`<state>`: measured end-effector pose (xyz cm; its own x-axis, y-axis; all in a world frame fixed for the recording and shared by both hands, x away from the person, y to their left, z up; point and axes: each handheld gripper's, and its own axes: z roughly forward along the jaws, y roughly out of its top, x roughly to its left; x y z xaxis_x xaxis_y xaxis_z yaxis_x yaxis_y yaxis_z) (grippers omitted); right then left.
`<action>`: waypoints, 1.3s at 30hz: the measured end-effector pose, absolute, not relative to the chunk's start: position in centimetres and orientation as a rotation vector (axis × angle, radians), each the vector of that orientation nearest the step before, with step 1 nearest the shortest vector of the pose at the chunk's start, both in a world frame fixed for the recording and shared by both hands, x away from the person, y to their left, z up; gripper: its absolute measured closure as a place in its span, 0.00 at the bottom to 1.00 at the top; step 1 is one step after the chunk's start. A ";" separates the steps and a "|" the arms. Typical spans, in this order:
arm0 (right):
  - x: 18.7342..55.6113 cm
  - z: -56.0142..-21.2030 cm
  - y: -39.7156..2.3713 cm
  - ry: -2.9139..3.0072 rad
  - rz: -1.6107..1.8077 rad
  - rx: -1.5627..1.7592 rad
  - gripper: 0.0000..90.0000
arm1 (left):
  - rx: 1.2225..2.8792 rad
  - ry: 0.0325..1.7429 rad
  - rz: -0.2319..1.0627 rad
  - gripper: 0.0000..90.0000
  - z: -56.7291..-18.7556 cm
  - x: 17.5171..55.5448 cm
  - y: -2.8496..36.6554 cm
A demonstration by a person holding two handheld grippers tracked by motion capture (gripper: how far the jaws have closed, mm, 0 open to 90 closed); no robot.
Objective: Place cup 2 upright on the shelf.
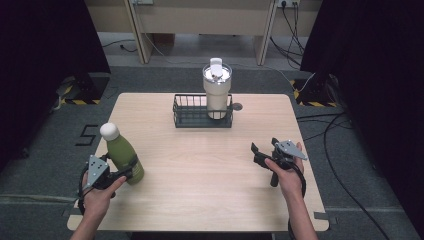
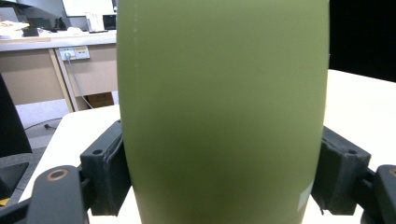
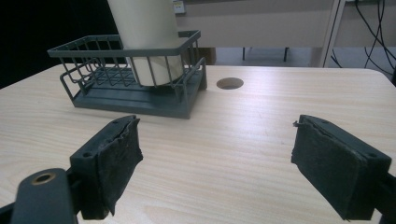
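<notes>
A green bottle (image 1: 122,155) with a white cap stands upright at the table's left front. My left gripper (image 1: 131,172) is shut on its lower body. In the left gripper view the bottle (image 2: 219,116) sits between the two black pads (image 2: 109,177), which press on both its sides. At the right front, my right gripper (image 1: 264,146) stands open above the wood, with nothing between its pads (image 3: 119,163). It faces a dark wire basket (image 3: 135,100) that holds a cream tumbler (image 3: 149,42).
The wire basket (image 1: 200,121) stands at the back middle of the light wooden table (image 1: 210,170), with the lidded tumbler (image 1: 217,90) upright in its right end. A round hole (image 1: 237,106) lies in the tabletop just right of it. Cables trail on the floor at right.
</notes>
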<state>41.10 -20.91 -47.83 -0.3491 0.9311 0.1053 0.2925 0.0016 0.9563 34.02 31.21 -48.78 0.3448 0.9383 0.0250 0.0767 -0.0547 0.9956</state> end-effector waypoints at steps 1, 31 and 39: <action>41.1 -47.8 -20.9 1.684 1.371 1.270 0.17 | 1.447 0.984 0.932 0.22 -48.8 34.0 31.2; 41.0 -48.0 -20.9 1.686 1.369 1.273 0.17 | 1.428 0.913 0.932 0.22 -46.6 34.8 29.4; 41.0 -48.0 -20.8 1.689 1.368 1.272 0.17 | 1.417 0.894 0.940 0.22 -45.7 35.4 28.9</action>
